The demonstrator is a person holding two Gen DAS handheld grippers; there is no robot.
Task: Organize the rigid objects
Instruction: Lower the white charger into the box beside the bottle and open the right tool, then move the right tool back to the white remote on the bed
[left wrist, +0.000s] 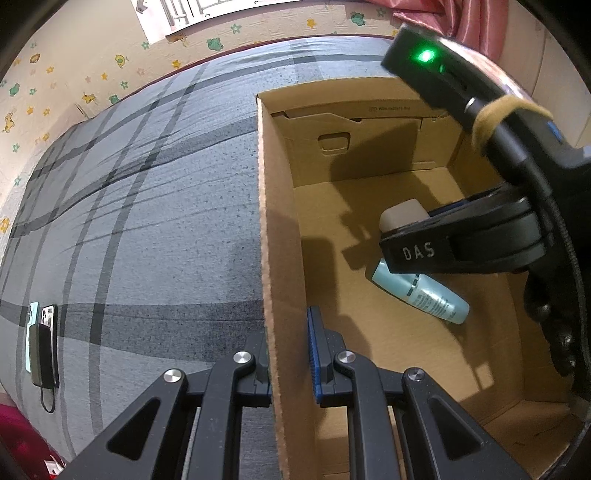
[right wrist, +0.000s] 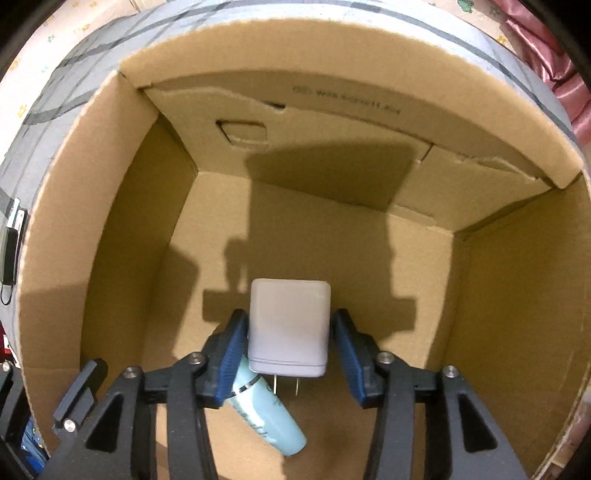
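An open cardboard box (left wrist: 280,229) stands on a grey plaid bed. My left gripper (left wrist: 290,354) is shut on the box's left wall, one finger outside and one inside. My right gripper (right wrist: 290,347) is inside the box (right wrist: 122,221), its jaws spread open around a white plug charger (right wrist: 288,328); the right pad stands slightly apart from it. The charger (left wrist: 402,214) hangs above the box floor. A pale teal bottle (left wrist: 421,295) lies on the floor under it, also in the right wrist view (right wrist: 266,413).
Phones and a power bank with a cable (left wrist: 42,343) lie on the bed at the far left. A wall with cartoon stickers (left wrist: 74,74) runs behind the bed. A pink curtain (left wrist: 461,14) hangs at the upper right.
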